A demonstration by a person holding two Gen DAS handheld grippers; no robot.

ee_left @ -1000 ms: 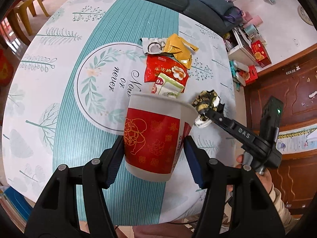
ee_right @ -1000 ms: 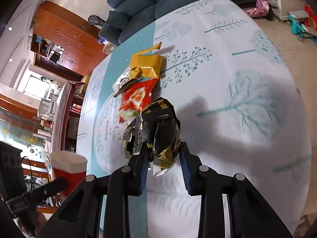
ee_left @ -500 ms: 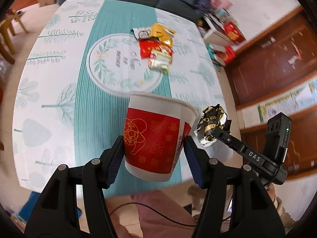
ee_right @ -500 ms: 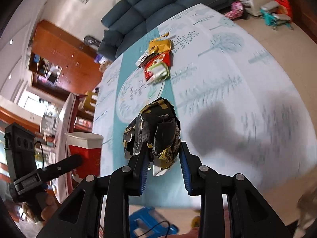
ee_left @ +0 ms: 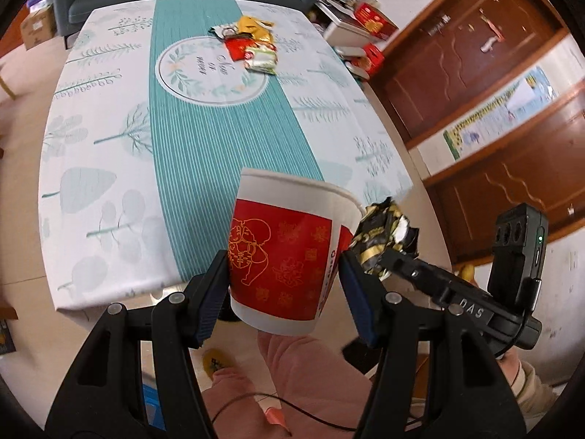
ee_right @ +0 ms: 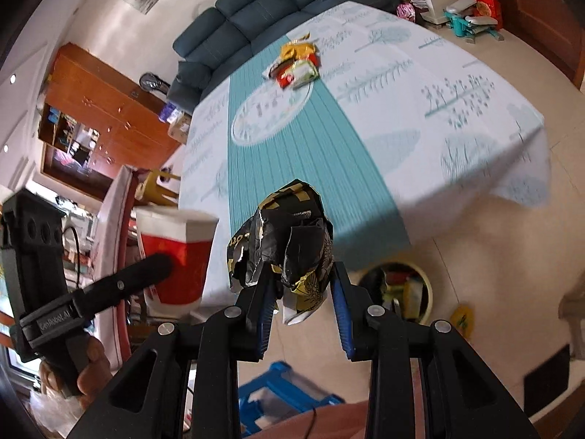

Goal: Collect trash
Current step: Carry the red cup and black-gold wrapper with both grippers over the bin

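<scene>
Right tongs [ee_right: 301, 294] around wrapper [ee_right: 283, 237]; bin [ee_right: 396, 291] only here.

White letters "DAS" are printed on the right tool [ee_left: 369, 256] body. "GenRobot.AI" is printed on the left tool [ee_right: 161, 267] body. Tabletop [ee_left: 109, 117] wreath lettering is unreadable.

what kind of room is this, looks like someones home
Most likely a home living-dining room: a dark blue fabric sofa behind a table under a teal-striped leaf-print tablecloth, with brown wooden cabinets along the wall.
</scene>
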